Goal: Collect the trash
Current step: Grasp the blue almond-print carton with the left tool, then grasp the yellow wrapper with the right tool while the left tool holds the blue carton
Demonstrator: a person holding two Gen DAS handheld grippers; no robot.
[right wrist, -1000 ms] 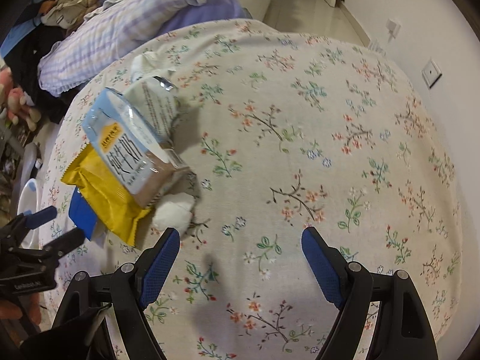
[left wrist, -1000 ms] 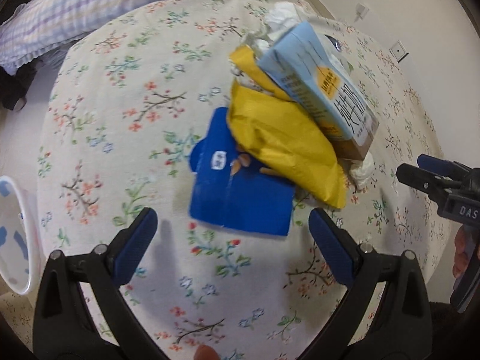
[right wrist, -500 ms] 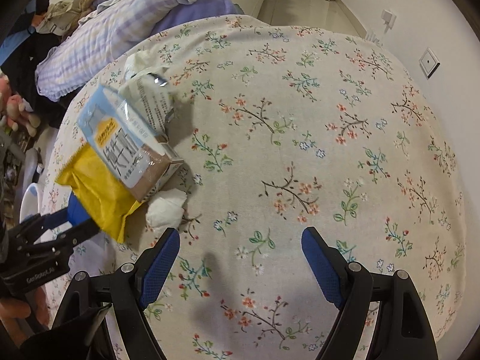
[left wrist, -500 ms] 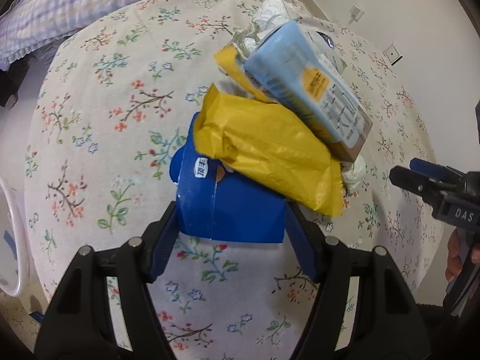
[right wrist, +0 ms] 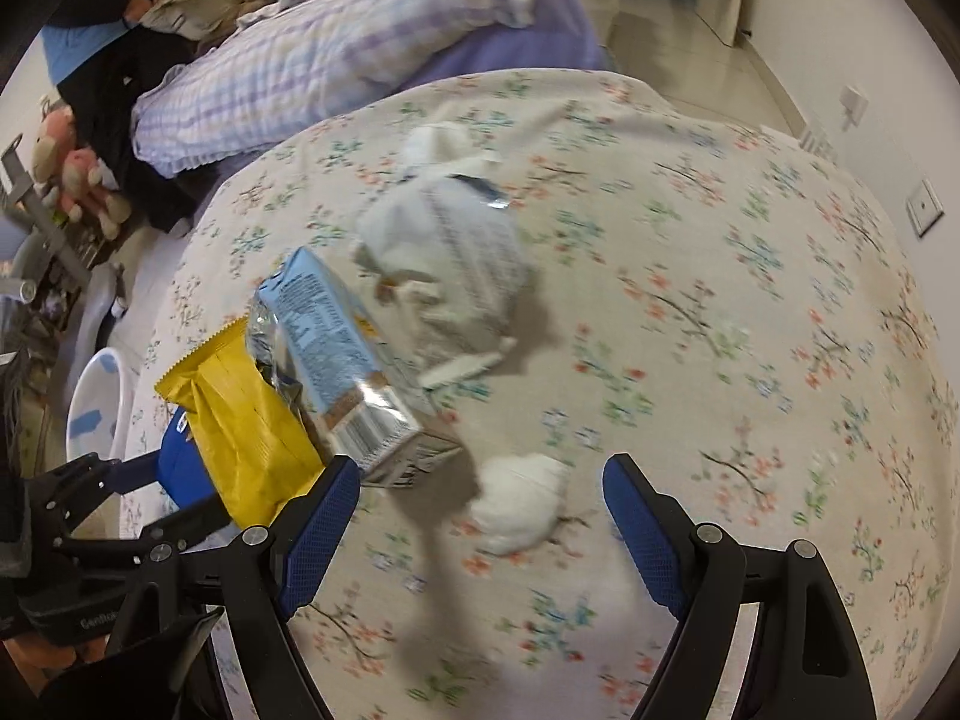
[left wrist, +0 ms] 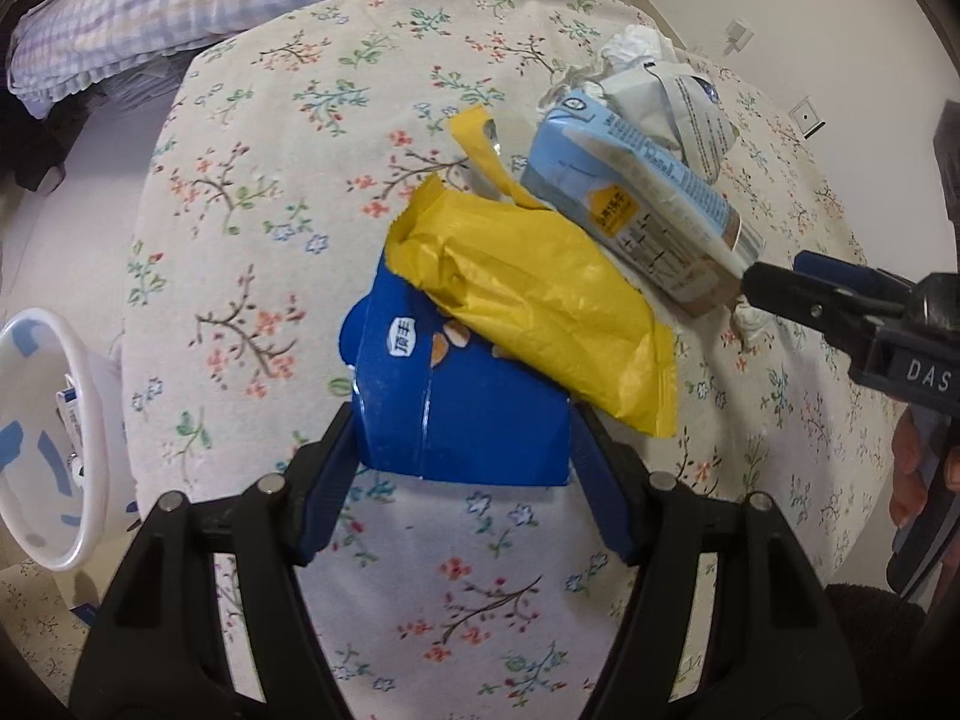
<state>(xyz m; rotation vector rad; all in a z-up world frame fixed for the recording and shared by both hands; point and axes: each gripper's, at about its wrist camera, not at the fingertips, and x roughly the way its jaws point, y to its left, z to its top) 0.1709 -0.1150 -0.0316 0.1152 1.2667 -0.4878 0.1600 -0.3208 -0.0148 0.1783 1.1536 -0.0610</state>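
Left claw clamped on the blue wrapper, right claw wide over the crumpled tissue

The left claw [left wrist: 462, 456] has just closed in and its pads press both side edges of the blue wrapper [left wrist: 462, 420] lying on the floral counter [left wrist: 252, 192]; the yellow bag [left wrist: 534, 300] lies across the wrapper's far end, and the light-blue carton [left wrist: 636, 204] leans on the bag with a white torn packet [left wrist: 678, 102] just behind it. The right claw [right wrist: 480, 522] stands wide with nothing gripped, its pads either side of a white crumpled tissue [right wrist: 519, 501] that rests on the cloth, the left pad just beside the carton's lower end. A white bin [left wrist: 42, 438] stands off the counter's left edge, and a checked pillow [right wrist: 336, 54] lies beyond the counter
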